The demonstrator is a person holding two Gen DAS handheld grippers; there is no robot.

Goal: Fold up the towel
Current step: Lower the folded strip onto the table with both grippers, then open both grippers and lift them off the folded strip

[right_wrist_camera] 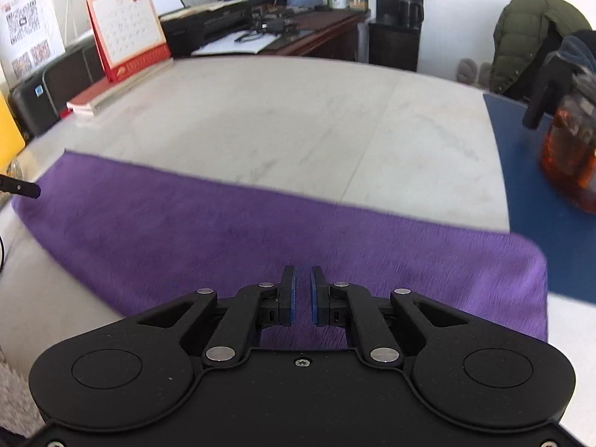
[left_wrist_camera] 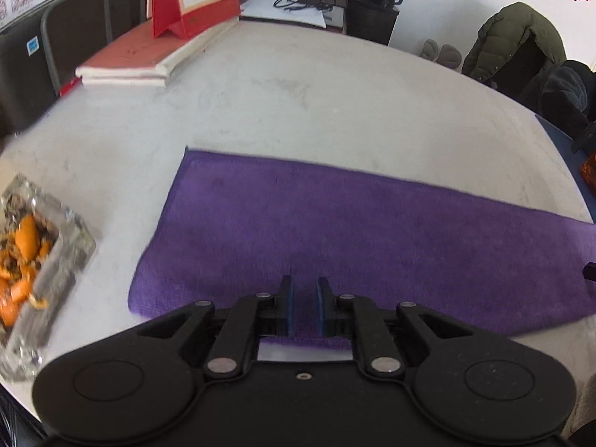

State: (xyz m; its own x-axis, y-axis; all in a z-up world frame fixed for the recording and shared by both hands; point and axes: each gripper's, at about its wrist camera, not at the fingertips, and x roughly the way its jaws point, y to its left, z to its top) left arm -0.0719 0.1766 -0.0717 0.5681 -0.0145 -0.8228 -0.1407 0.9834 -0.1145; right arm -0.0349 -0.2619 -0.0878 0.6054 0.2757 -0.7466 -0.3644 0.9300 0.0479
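Purple terry towel (left_wrist_camera: 354, 238) flat on pale grey table (left_wrist_camera: 298, 104). Left gripper (left_wrist_camera: 304, 307) and right gripper (right_wrist_camera: 303, 294) above near edge, jaws almost closed, holding nothing. Risk: pinching one layer only, dragging cloth crooked.

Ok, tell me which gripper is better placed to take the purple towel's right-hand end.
Right. The right gripper hovers near the purple towel end beside the blue mat; the left gripper sits toward the opposite end.
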